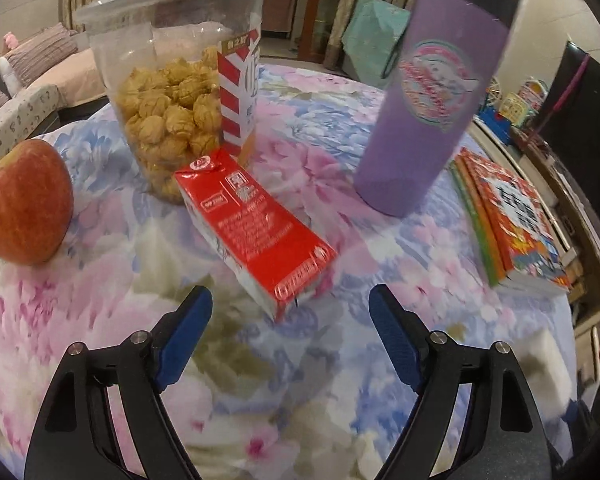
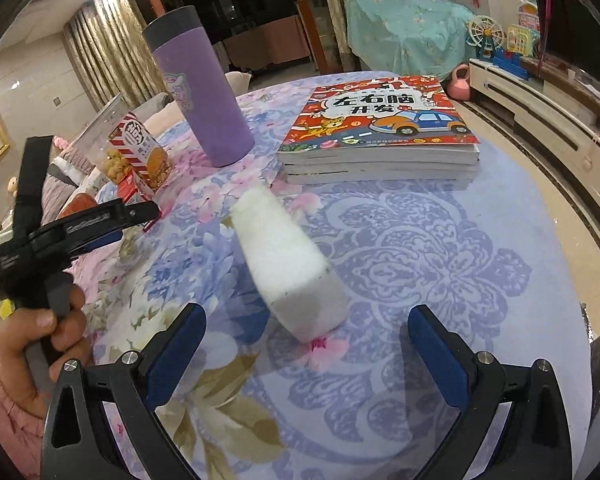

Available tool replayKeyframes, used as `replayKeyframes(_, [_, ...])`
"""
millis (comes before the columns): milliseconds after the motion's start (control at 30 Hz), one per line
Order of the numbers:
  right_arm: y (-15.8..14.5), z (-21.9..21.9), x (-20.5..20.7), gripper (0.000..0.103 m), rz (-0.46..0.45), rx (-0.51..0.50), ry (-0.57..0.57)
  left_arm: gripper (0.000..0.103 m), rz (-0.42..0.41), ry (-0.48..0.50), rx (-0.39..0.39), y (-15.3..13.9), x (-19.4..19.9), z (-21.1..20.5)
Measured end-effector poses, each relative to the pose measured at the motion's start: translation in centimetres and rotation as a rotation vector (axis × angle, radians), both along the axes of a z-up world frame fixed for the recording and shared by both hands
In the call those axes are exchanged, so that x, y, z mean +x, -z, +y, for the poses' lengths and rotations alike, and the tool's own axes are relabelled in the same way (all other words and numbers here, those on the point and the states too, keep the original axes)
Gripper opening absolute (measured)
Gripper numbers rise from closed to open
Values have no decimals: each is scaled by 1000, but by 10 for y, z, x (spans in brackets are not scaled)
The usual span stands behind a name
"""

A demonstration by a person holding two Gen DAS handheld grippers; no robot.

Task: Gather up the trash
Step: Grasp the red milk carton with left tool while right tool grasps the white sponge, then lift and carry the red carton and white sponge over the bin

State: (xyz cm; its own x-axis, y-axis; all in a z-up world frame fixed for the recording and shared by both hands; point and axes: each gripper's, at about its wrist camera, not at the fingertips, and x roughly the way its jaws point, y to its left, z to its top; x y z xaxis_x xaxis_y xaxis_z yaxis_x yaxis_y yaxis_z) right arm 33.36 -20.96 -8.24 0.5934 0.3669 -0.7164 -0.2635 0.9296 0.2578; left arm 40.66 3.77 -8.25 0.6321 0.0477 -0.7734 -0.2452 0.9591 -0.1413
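A red drink carton (image 1: 256, 224) lies on its side on the flowered tablecloth, just ahead of my left gripper (image 1: 290, 312), which is open and empty. The carton's end shows in the right wrist view (image 2: 134, 192) behind the left gripper's body (image 2: 80, 224). A white foam block (image 2: 288, 264) lies on the cloth just ahead of my right gripper (image 2: 306, 332), which is open and empty. The block's corner shows at the right of the left wrist view (image 1: 548, 364).
A clear tub of snacks (image 1: 172, 92), a purple tumbler (image 1: 432, 92) and an apple (image 1: 24, 204) stand around the carton. A stack of books (image 2: 380, 136) lies beyond the foam block. The table's edge (image 2: 580, 280) curves at right, by a TV cabinet.
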Motion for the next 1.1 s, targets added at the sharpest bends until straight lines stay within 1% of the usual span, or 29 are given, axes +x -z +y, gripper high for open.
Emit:
replayKeyframes(100, [-2,0,5,102,-14,-6,8,83,7,-14,-11,4,7,2])
replayKeyframes(200, [-3,3,10,100,-22,-12,2,83,-4,-24,8,4,10,3])
replayKeyframes(267, [-4,5,11,100,-33,-21,0,83,-12,-20,5,3,12,6])
replayKeyframes(300, [-4,6,11,98,-39,-23,0,82,-12,-16,4,4,11,6])
replayKeyframes(333, [-5,6,11,96,-47,-28,1,79,-11,-8,5,4,13,6])
replayKeyframes(367, [-5,7,10,86,-53,-31,0,74,-11,3,6,4,13,6])
replayKeyframes(400, [-6,7,9,71,-52,-28,-7,63,-9,9,7,4,13,7])
replayKeyframes(433, [-5,8,9,62,-45,-24,-12,52,-1,17,11,5,13,7])
replayKeyframes(467, [-4,8,9,46,-33,-15,-16,47,4,23,12,5,14,8])
replayKeyframes(500, [-3,8,8,39,-30,-12,-15,47,7,30,16,6,12,9])
replayKeyframes(600, [-5,7,-2,38,-40,-7,-17,47,-8,51,26,2,-7,8])
replayKeyframes(700, [-9,4,-15,37,-42,18,-17,46,-21,95,3,-4,-33,4])
replayKeyframes(867, [-16,-4,-44,37,-54,45,-5,46,-47,229,-23,-18,-91,-19])
replayKeyframes(967, [-17,-8,-61,37,-51,58,7,46,-54,349,-18,-22,-132,-43])
replayKeyframes(1100, [-20,-12,-87,37,-51,67,21,46,-56,461,-26,-27,-177,-65])
